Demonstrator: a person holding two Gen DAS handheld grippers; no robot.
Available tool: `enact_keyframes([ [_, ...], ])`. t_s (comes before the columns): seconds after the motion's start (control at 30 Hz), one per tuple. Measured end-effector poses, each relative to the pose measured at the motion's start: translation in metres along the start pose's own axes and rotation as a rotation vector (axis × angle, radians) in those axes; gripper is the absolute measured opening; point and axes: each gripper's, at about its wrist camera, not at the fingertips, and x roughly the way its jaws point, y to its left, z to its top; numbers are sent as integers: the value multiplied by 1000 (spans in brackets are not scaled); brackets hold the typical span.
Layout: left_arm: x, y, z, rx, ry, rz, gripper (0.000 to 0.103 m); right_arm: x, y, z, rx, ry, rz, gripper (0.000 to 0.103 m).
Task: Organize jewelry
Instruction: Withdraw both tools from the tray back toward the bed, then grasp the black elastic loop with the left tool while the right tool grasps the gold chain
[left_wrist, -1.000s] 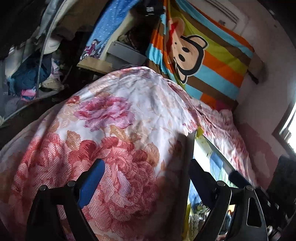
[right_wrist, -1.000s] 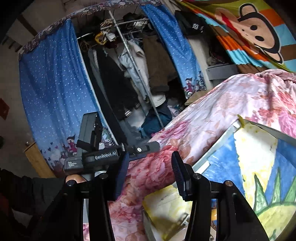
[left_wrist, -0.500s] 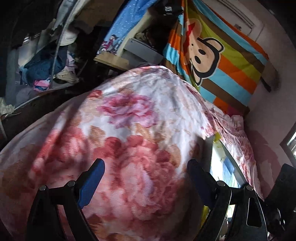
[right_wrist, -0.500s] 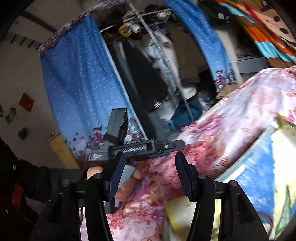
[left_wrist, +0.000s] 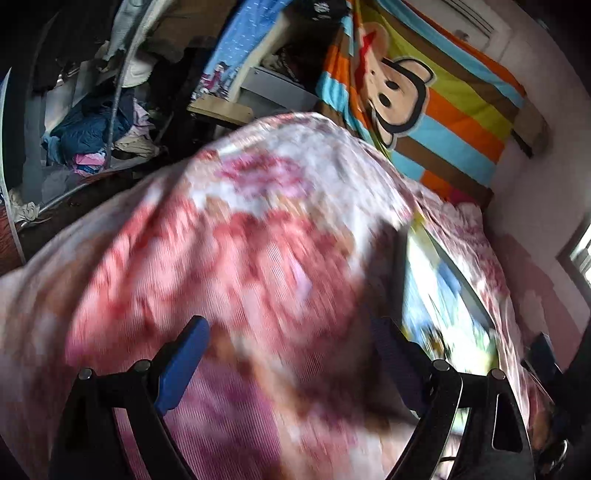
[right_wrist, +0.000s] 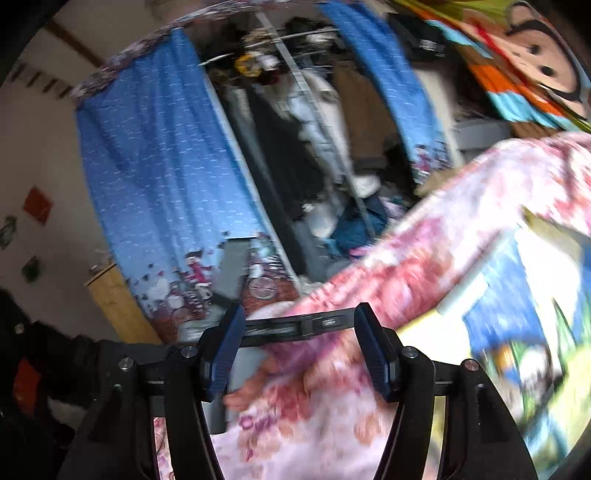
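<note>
No jewelry shows in either view. In the left wrist view my left gripper (left_wrist: 288, 354) stands wide open over a pink floral quilt (left_wrist: 258, 240), with nothing between its blue pads. A brightly painted flat board (left_wrist: 436, 295) lies on the quilt to its right. In the right wrist view my right gripper (right_wrist: 299, 350) has its jaws opening, and only quilt and background show between them. Just past its tips are the black body of the other hand-held tool (right_wrist: 295, 326) and the hand (right_wrist: 255, 391) holding it. The same board (right_wrist: 498, 314) sits at the right. Both views are blurred.
A blue curtain (right_wrist: 166, 166) hangs beside an open clothes rack (right_wrist: 314, 110) with a pile of clothes (left_wrist: 92, 136) beyond the bed's edge. A striped monkey-print cloth (left_wrist: 424, 103) hangs on the far wall. A wooden cabinet (right_wrist: 118, 295) stands at the left.
My right gripper's jaws have spread wider, and the other hand-held tool now sits lower, right behind their tips. The left wrist view has slid across the quilt, which fills more of the frame.
</note>
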Motion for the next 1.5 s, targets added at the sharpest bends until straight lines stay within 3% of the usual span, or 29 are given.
enact_keyframes([
  [0.23,-32,-29,-58,94,72,-57,90,-60,3,-45,132,-34,-218,62],
  [0.4,-51,-52,-93,180,104,-109,90,-105,5,-79,218,-7,-403,63],
  [0.6,-65,-71,-126,269,181,-163,90,-141,1,-113,280,68,-585,63],
  [0.77,-63,-83,-146,333,242,-159,90,-143,-7,-136,286,167,-693,63],
  [1.07,-51,-91,-154,390,282,-134,87,-124,-11,-155,232,254,-732,63],
  [1.2,-46,-100,-153,411,285,-140,69,-113,-7,-150,166,265,-738,60],
  [1.33,-38,-110,-156,455,306,-153,59,-100,-8,-147,132,280,-730,46],
  [1.5,-28,-109,-153,455,323,-135,40,-88,-9,-145,111,285,-694,37],
])
